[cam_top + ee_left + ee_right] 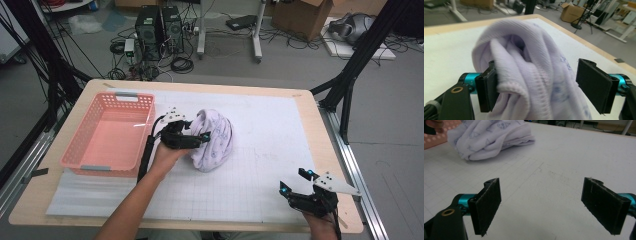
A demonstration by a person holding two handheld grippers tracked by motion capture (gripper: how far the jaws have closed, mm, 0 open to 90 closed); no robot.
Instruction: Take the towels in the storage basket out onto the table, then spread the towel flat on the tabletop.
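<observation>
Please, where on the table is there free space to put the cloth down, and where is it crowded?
Free: the white gridded mat between the bunched lavender cloth and the right gripper, and its far right part. The pink basket is empty too. Crowded: the strip between basket and cloth, where the left gripper sits.

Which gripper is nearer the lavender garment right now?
Left. The left gripper is at the lavender garment, open jaws around its folds; the right gripper sits open, well away at the table's near right.
</observation>
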